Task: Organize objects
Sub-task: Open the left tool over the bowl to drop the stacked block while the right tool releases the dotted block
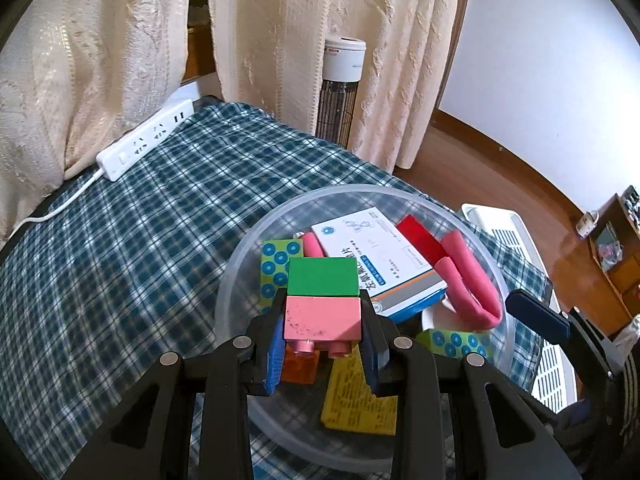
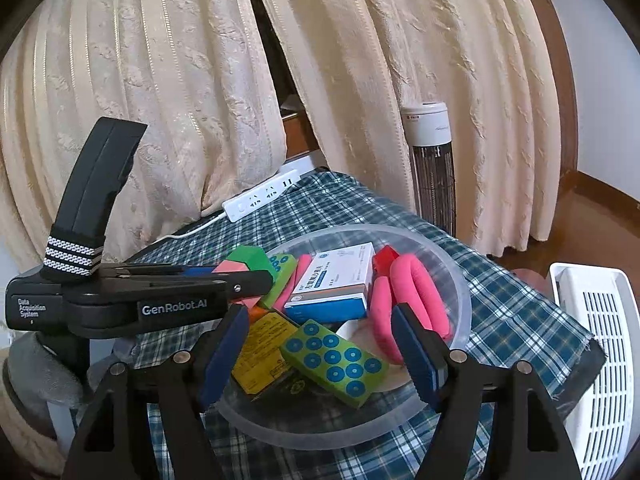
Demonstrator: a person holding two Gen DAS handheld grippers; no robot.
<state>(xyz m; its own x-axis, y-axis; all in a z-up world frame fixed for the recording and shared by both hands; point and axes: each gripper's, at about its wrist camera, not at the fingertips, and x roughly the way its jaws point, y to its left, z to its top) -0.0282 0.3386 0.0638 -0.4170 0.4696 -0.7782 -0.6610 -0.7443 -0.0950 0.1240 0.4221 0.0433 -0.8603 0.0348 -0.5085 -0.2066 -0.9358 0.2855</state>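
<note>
Left gripper (image 1: 322,344) is clamped on a pink-and-green block (image 1: 322,300), blue pads pressing its pink half from both sides, green half pointing away. The block hangs over the near-left part of the clear bowl (image 1: 240,256), above an orange block (image 1: 299,366) and a yellow box (image 1: 356,396). In the right wrist view the same block (image 2: 244,264) pokes out past the left gripper's fingers at the bowl's far-left rim.

Right gripper (image 2: 320,354) is spread wide with nothing between the pads, hovering at the near edge of the bowl (image 2: 456,276), just above a green box with blue dots (image 2: 334,360). Behind that lies a white-and-blue box (image 2: 334,280), and to its right a pink loop (image 2: 404,300) with a red piece (image 2: 384,258) at its far end.

The bowl sits on a blue plaid cloth (image 1: 132,240) covering the table. A white power strip (image 1: 144,144) lies at the far-left edge, its cord trailing left. Cream curtains (image 1: 272,40) hang behind, a tower heater (image 1: 342,88) stands on the floor beyond the table, and a white slatted basket (image 2: 596,344) sits to the right.

The left gripper reaches in level from the left; the right one points forward and down into the bowl.
</note>
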